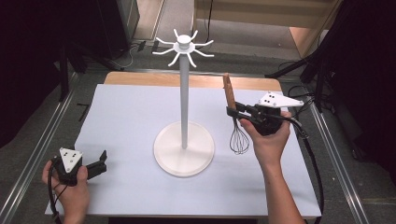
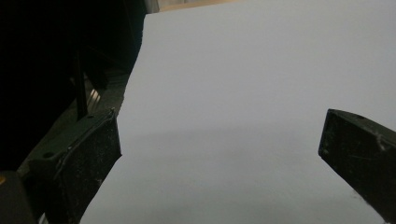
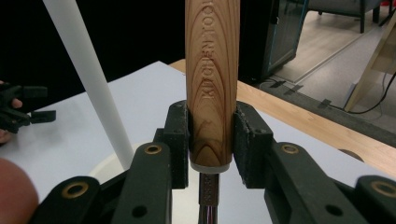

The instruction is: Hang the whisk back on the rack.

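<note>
Right gripper (image 1: 232, 112) clamps whisk (image 1: 236, 126) upright by its wooden handle.
Left gripper (image 1: 102, 161) rests jaws apart, empty, on white table (image 1: 126, 121).

The high view is looking forward and down from above the person's side, taking in the whole white table (image 1: 130, 116) and the floor beyond. The left gripper view is riding low, skimming close over the table's bare white top (image 2: 243, 93) toward its far edge. The right gripper view is sitting very close behind its jaws (nearly level), facing the white stand (image 3: 88, 88), which the high view is sharing (image 1: 184, 93).
</note>
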`<state>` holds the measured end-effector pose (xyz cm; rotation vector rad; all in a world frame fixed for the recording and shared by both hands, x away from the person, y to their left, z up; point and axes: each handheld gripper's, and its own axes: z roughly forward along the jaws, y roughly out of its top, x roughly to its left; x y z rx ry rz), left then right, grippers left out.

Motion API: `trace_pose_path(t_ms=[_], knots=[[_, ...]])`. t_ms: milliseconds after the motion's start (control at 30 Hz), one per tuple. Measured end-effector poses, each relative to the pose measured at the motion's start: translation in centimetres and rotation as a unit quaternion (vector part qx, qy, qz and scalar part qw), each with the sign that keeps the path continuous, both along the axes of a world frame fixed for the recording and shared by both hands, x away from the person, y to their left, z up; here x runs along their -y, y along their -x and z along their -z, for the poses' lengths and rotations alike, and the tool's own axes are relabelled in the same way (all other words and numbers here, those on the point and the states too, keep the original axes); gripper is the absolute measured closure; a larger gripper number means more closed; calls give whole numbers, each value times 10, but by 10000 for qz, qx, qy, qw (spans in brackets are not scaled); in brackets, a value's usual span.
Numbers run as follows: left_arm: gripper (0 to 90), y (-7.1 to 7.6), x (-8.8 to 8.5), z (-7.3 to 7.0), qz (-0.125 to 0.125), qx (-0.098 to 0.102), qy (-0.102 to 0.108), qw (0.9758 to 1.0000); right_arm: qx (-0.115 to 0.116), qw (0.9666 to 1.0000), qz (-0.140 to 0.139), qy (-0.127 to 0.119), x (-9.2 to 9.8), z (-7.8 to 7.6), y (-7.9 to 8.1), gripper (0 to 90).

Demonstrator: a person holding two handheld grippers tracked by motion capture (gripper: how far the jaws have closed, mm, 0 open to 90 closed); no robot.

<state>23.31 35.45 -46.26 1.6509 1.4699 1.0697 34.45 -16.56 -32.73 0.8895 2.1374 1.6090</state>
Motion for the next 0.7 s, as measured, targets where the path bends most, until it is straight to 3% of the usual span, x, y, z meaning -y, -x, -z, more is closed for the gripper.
trace_pose_path(t_ms=[433,700], knots=[[0,0,0,0,18,5,-8,10000,293,9979,-155,-564,1,-10,7,708],[0,0,0,0,20,4,-14,10000,503,9960,-188,-717,2,-17,11,709]])
